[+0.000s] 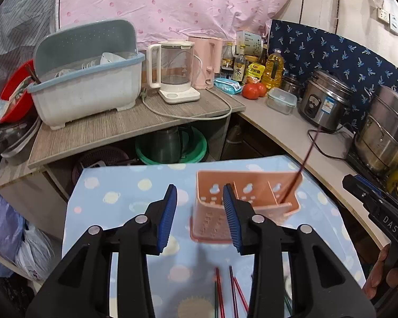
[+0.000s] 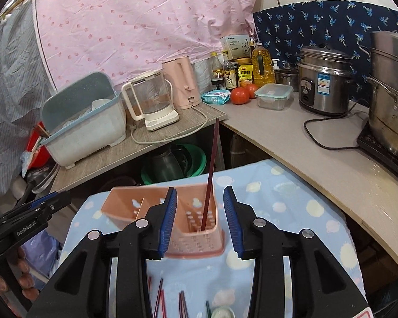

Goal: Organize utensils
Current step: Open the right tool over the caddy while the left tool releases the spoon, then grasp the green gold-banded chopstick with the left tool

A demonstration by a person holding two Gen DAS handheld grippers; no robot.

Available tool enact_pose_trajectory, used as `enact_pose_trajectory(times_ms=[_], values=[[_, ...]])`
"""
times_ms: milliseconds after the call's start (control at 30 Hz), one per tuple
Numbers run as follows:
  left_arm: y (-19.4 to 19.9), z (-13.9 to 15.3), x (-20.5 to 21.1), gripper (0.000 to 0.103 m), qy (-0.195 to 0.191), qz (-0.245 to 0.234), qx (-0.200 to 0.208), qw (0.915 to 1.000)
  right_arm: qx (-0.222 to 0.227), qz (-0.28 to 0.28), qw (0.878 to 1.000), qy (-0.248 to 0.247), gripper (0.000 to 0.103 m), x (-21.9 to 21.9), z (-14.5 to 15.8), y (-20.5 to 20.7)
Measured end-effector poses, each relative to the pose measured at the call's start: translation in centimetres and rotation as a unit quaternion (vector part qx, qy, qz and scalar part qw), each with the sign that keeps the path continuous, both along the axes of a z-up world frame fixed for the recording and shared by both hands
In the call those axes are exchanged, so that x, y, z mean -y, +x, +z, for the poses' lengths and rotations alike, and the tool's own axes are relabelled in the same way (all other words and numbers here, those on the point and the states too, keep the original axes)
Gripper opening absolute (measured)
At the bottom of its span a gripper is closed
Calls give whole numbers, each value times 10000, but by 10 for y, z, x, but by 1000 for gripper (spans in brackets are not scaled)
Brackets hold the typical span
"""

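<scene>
A pink plastic utensil holder (image 1: 254,198) with several compartments stands on the blue dotted cloth (image 1: 114,206). One dark red chopstick (image 1: 302,164) leans in its right-hand compartment and sticks out high above the rim. My left gripper (image 1: 200,193) hovers open just in front of the holder's left end, with nothing between its pads. My right gripper (image 2: 199,193) is open too. It faces the holder (image 2: 127,204), and the chopstick (image 2: 213,159) stands beyond the gap, untouched. Several loose red and dark chopsticks (image 1: 220,291) (image 2: 159,299) lie on the cloth under the grippers.
Behind the table a grey shelf carries a dish rack (image 1: 87,90), a glass kettle (image 1: 175,71) and a pink kettle (image 1: 205,61). The counter (image 2: 291,137) to the right holds bottles, tomatoes (image 2: 240,95), a food box, a rice cooker (image 2: 322,84) and a steel pot (image 2: 392,92).
</scene>
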State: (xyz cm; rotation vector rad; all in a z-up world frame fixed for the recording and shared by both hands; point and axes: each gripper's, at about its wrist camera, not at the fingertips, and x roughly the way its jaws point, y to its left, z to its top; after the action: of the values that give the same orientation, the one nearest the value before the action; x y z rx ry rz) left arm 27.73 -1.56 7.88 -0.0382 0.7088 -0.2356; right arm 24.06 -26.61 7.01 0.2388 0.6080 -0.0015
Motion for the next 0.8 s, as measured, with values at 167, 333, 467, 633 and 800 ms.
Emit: enact_pose_trajectory(times_ms=[167,333,467,633,800], values=[[-43,-15,-7,36,8,-70,-178,9998,-84,-10,10000,8,36,-1,-8,-52],[-94,-44,-16,36,-5,-92,-523,9986,-370,-10,9993,12,36,-2,-33,-111],[-130,-67,-19,36,-3,-140,-797,9967,-629,-4,9980,38,36,-2,-56,-155],[-178,-101,-20,40,64,-221,-1135,9933,-1015,-43,9948,26,36,1,-91,-202],[-215,-135,-17,43,280,-297,-1425,9889,-1372,-27,9905,127,36,0,-124,-235]])
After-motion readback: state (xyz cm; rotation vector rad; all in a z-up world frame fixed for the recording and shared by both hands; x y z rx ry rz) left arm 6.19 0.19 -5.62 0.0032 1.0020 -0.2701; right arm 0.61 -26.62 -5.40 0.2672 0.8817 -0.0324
